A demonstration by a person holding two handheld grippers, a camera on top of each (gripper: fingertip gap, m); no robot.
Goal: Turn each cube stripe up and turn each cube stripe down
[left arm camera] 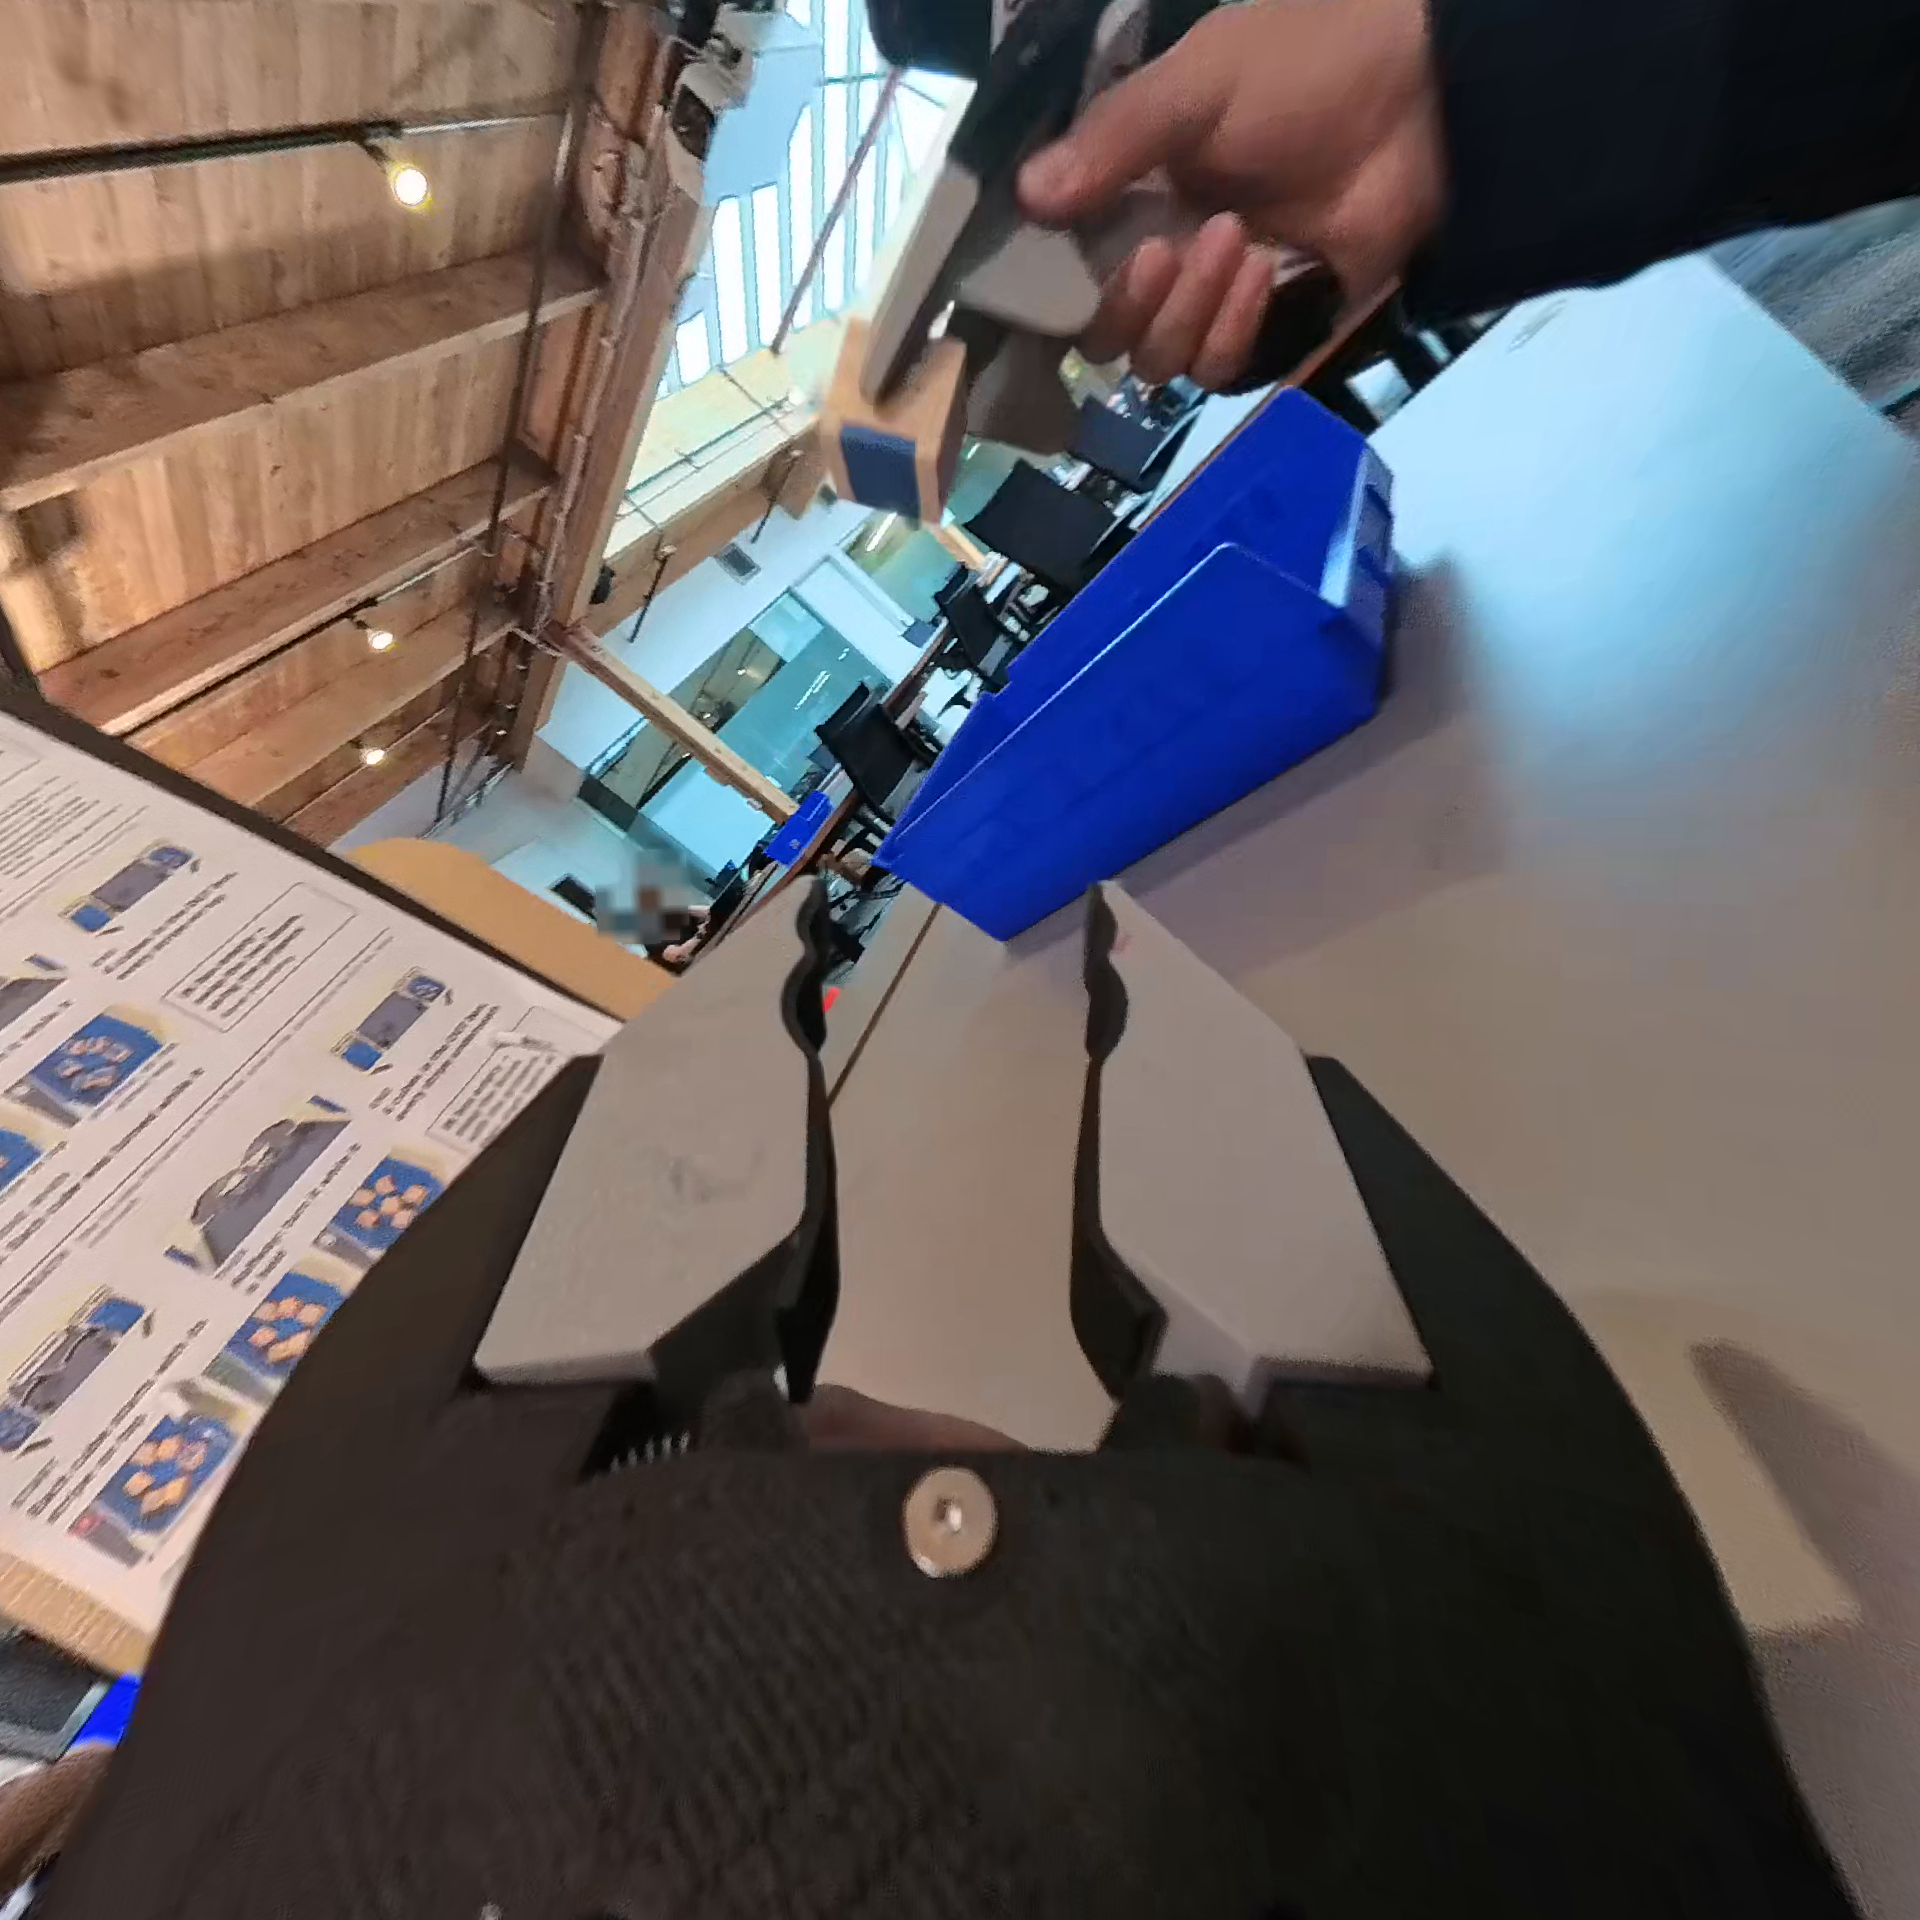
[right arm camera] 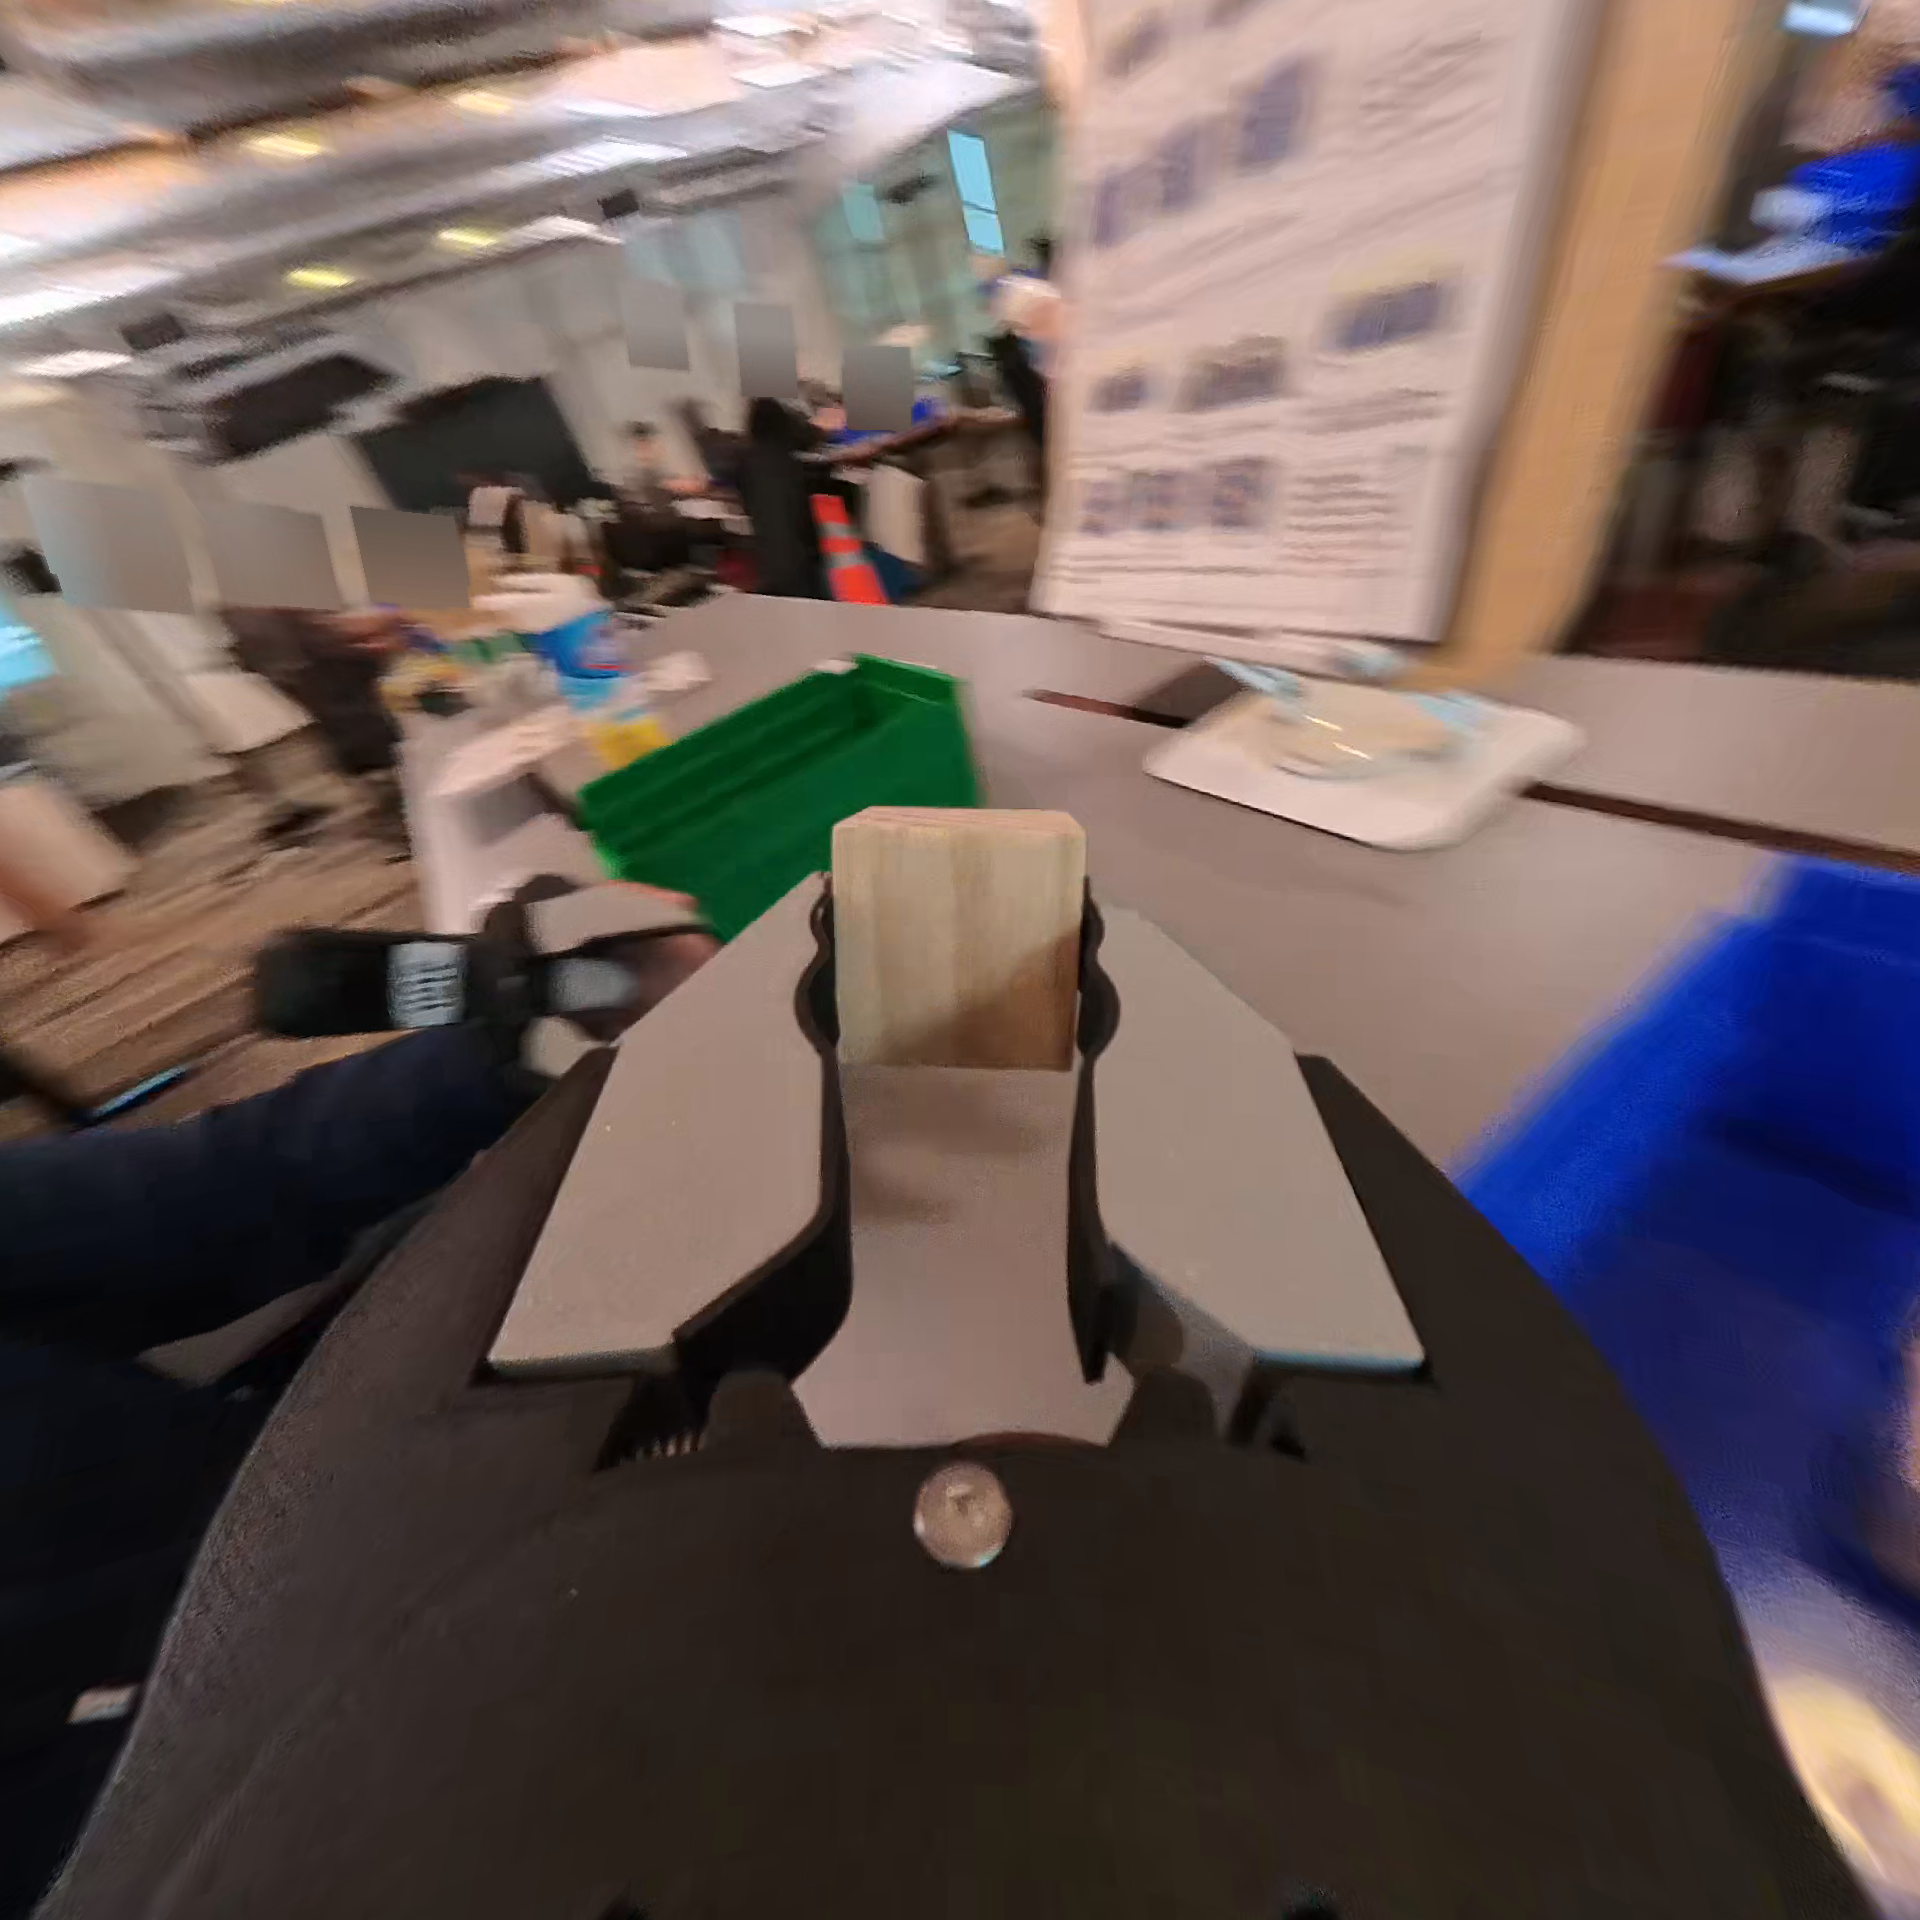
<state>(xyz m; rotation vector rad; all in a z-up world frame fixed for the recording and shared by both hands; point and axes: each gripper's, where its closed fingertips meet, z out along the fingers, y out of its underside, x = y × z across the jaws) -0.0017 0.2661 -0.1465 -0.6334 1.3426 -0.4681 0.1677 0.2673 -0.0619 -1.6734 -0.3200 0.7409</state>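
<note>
Grey worktop (right arm camera: 1351, 956) fills the lower field of both views, and it is the biggest thing we have to work over. On it, at our right, sits a blue bin (left arm camera: 1164, 686); a green bin (right arm camera: 790, 769) stands farther off toward our left, and a white tray (right arm camera: 1371, 769) lies well beyond the blue one. An instruction sheet (left arm camera: 187, 1091) stands at the far edge.

Next down in size come our tools. We hold the left tongs (left arm camera: 945, 935) low, pointing along the worktop toward the near corner of the blue bin, jaws apart with nothing between them. Our right tongs (right arm camera: 956, 935) are raised clear of the surface and clamped on the cube (right arm camera: 956, 935), one finger on each side face.

Smallest is the cube itself. From the right wrist view we see only bare wood, so we cannot tell from there where the stripe lies. From the left wrist view the cube (left arm camera: 888, 436) hangs high above the blue bin with a dark blue face turned toward the left tongs. That is the relation we judge the turn to hang on: the cube is up and away from the left tongs, already in the right ones, and rolling that wrist should bring the marked face up or down before we set it down.
</note>
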